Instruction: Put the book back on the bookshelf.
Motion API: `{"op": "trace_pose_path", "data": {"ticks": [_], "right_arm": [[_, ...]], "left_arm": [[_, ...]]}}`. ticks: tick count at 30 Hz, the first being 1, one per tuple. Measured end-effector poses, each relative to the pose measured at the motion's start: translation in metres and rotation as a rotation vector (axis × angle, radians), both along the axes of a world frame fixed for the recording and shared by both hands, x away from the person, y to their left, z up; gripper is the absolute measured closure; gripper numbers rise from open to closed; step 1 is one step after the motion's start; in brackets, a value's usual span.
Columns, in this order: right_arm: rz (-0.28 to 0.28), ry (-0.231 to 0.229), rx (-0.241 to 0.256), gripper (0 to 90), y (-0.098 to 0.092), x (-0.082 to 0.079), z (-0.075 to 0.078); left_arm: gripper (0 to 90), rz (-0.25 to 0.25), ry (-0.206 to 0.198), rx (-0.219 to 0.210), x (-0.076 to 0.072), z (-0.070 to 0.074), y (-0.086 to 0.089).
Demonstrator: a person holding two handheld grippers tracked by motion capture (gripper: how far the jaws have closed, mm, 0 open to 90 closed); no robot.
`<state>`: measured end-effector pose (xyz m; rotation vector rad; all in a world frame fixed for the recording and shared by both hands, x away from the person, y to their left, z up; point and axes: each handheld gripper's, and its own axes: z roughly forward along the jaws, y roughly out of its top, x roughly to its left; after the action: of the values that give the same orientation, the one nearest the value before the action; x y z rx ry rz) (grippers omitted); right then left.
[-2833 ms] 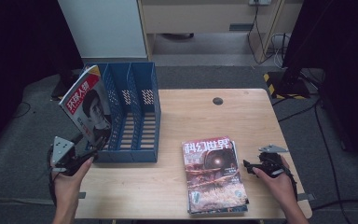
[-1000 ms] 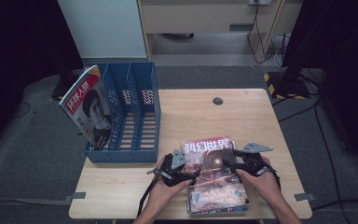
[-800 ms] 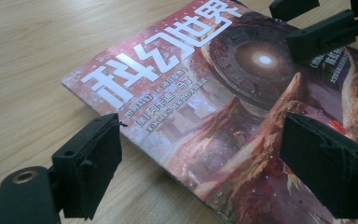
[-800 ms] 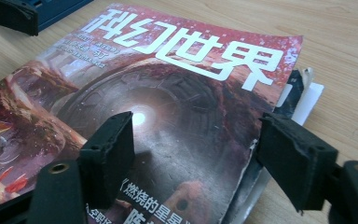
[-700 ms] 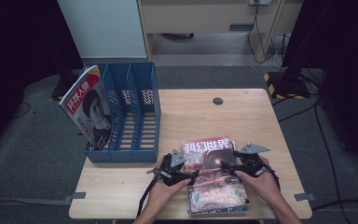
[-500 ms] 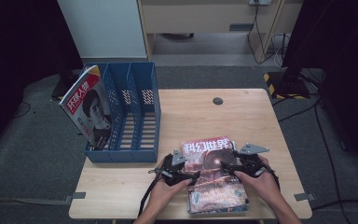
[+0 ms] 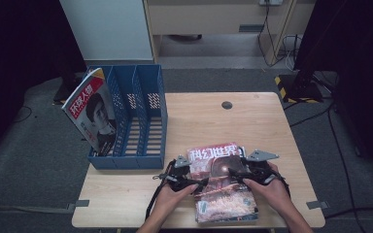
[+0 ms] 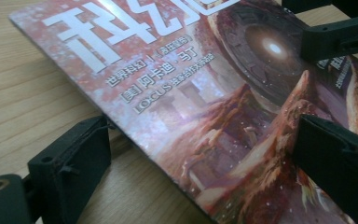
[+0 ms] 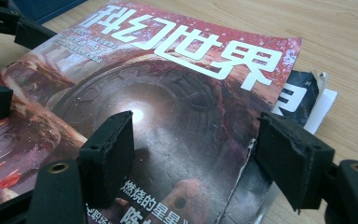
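Left hand-held gripper spread, jaws straddling left edge of magazine. Right hand-held gripper spread, straddling right edge. Magazine flat on bench, between both.

Right gripper jaws apart, straddling right edge of red science-fiction magazine. Magazine on a stack; darker magazine protruding beneath. Left gripper at magazine's far edge. Wooden table underneath.
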<state>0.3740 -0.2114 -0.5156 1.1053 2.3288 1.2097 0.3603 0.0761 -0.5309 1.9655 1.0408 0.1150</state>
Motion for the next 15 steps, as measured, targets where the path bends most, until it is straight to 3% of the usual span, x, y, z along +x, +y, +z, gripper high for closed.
{"op": "trace_pose_path", "data": {"ticks": [6, 9, 13, 15], "right_arm": [[0.001, -0.001, 0.002, 28.0, 0.0, 0.0, 0.0], [0.003, -0.006, -0.003, 28.2, 0.0, 0.0, 0.0], [0.011, -0.003, -0.003, 28.2, -0.001, -0.001, 0.0], [0.011, -0.002, -0.003, 28.2, -0.001, -0.001, 0.0]], "left_arm": [[3.6, -0.014, 0.018, 0.001, 0.003, 0.001, 0.0], [6.5, -0.009, 0.001, 0.008, 0.001, 0.005, 0.001], [12.1, -0.018, 0.006, -0.029, 0.002, 0.013, 0.006], [13.4, -0.015, 0.027, -0.054, 0.003, 0.015, 0.008]]}}
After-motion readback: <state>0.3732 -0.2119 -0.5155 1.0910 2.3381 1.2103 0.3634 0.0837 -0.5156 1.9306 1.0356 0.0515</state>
